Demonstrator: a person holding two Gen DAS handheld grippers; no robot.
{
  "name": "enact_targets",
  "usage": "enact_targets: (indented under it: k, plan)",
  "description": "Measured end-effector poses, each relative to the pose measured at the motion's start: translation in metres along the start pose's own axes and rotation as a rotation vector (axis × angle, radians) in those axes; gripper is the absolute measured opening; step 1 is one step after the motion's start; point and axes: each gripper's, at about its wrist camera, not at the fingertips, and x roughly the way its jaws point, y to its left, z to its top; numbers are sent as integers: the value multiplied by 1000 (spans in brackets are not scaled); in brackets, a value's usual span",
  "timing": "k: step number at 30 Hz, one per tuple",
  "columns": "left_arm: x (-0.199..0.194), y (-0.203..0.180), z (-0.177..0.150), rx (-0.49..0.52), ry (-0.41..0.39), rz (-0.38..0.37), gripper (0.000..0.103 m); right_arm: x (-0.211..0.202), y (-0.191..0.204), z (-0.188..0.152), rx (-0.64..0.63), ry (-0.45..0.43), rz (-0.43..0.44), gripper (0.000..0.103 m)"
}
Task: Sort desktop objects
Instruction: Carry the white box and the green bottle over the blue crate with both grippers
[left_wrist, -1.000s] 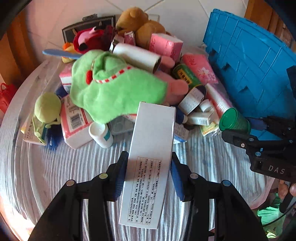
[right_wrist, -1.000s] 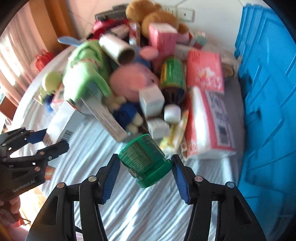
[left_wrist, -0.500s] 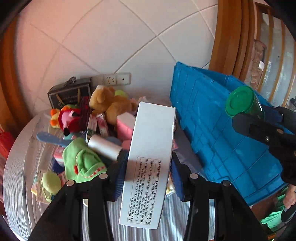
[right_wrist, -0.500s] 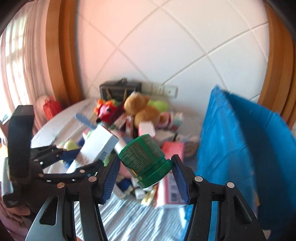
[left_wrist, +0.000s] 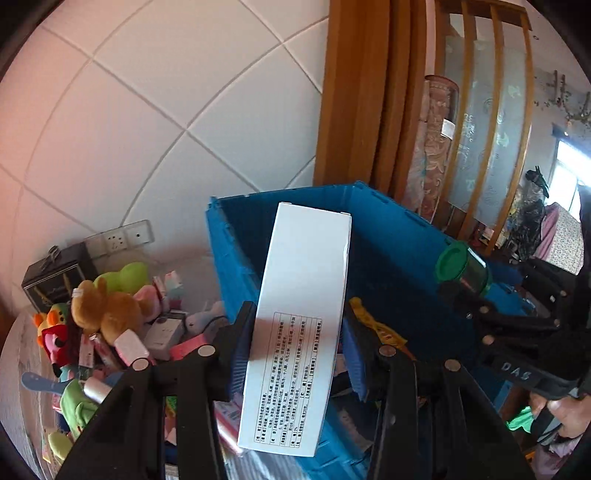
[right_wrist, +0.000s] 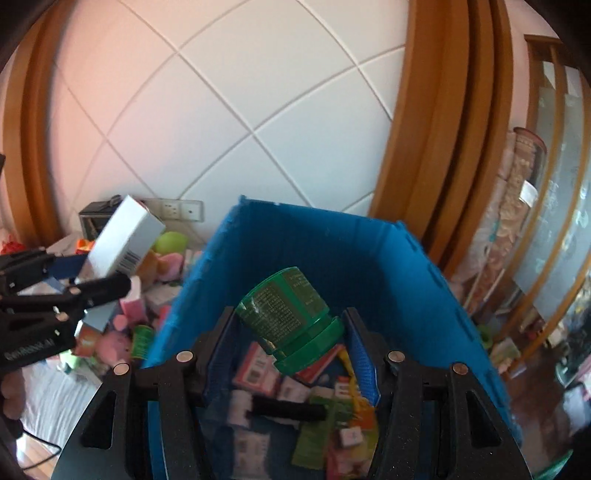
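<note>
My left gripper (left_wrist: 295, 350) is shut on a long white box (left_wrist: 303, 314) with printed text and holds it over the near edge of the open blue crate (left_wrist: 388, 236). My right gripper (right_wrist: 291, 339) is shut on a green jar (right_wrist: 291, 317) with a green lid and holds it above the inside of the blue crate (right_wrist: 332, 243). The crate holds several packets and small boxes (right_wrist: 314, 406). The right gripper with the jar (left_wrist: 461, 266) also shows in the left wrist view. The left gripper with the white box (right_wrist: 122, 240) shows at the left of the right wrist view.
A pile of plush toys (left_wrist: 103, 306), small boxes and bottles lies on the striped table left of the crate. A dark case (left_wrist: 55, 273) and a wall socket (left_wrist: 125, 236) stand behind it. A wooden door frame (left_wrist: 362, 92) rises behind the crate.
Both grippers have risen from the table and swung right over the blue crate, each still holding its object. The crate's inside has come into view.
</note>
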Motion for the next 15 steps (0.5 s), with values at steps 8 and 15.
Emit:
enact_targets:
  k: [8,15]
  plan:
    - [113,-78,17,46,319,-49,44,66,-95,-34,-2,246,-57,56]
    - [162,-93,-9,110,551,-37,44,97,-129,-63,-25,377,31,56]
